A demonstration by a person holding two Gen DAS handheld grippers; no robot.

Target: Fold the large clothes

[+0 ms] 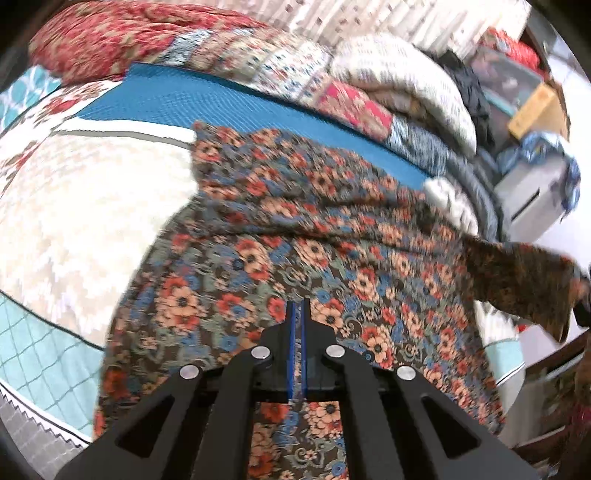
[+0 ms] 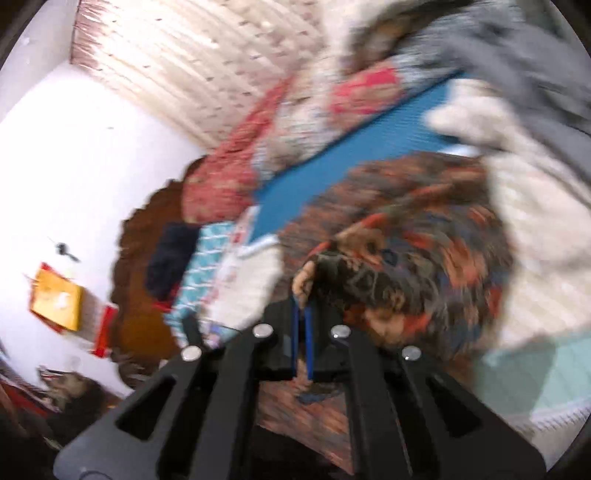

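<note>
A large floral garment (image 1: 295, 229), brown with orange, red and blue flowers, is spread over a cream bedspread (image 1: 85, 221) on the bed. My left gripper (image 1: 298, 306) is shut, its blue pads together just over the cloth; I cannot tell if any cloth is between them. My right gripper (image 2: 303, 301) is shut on a bunched corner of the floral garment (image 2: 399, 258) and holds it lifted; that view is blurred. In the left wrist view the lifted corner (image 1: 528, 284) stretches off to the right.
A blue mat (image 1: 207, 103) lies behind the garment. Folded quilts and blankets (image 1: 388, 77) are piled at the back. A red patterned pillow (image 1: 110, 33) lies at the back left. Boxes and clutter (image 1: 532, 107) stand on the right. A curtain (image 2: 192, 55) hangs behind.
</note>
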